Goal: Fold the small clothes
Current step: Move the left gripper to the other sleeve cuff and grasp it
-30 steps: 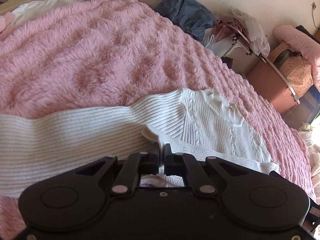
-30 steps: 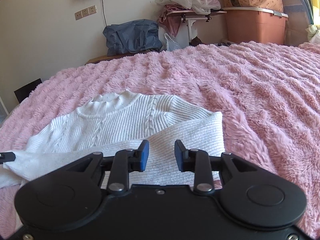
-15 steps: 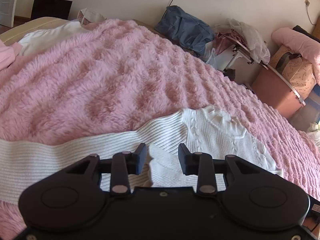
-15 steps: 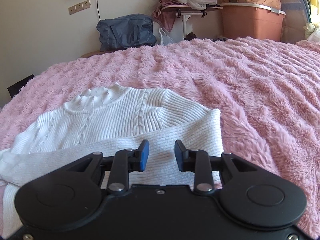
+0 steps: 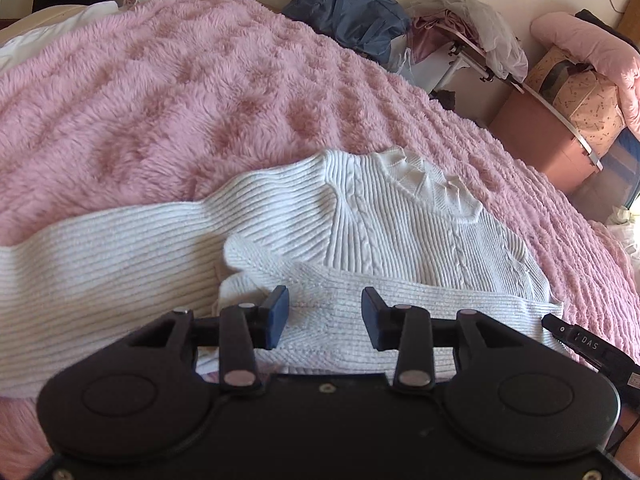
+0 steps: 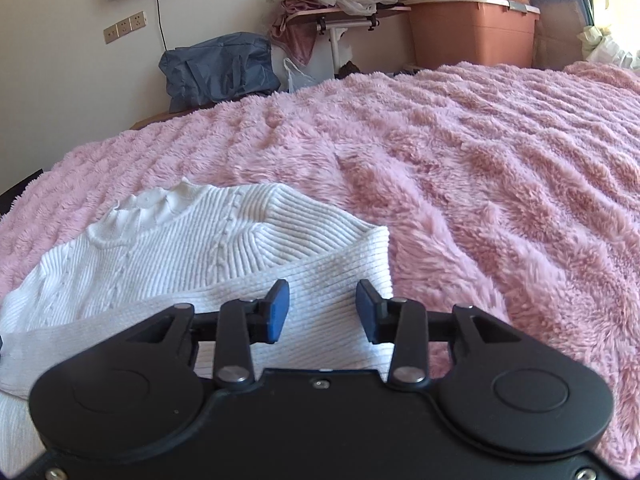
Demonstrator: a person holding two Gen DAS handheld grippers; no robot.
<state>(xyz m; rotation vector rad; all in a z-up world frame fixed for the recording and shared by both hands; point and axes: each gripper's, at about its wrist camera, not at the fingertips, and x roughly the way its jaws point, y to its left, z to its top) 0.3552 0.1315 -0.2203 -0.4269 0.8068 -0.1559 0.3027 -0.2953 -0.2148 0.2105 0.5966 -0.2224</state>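
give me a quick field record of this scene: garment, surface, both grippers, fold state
garment: white ribbed sweater, collar on its far side
surface: pink fluffy blanket
fold state: one sleeve folded across the body, the other sleeve spread out flat to the side
left gripper: jaws opening, nothing pinched, sweater beneath
right gripper: jaws opening, nothing pinched, above the folded sleeve
background: blue bag, pink storage bin

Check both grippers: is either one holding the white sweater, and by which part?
Neither. The left gripper and right gripper hover with jaws opening above the folded sleeve of the white knit sweater; no pad pinches fabric.
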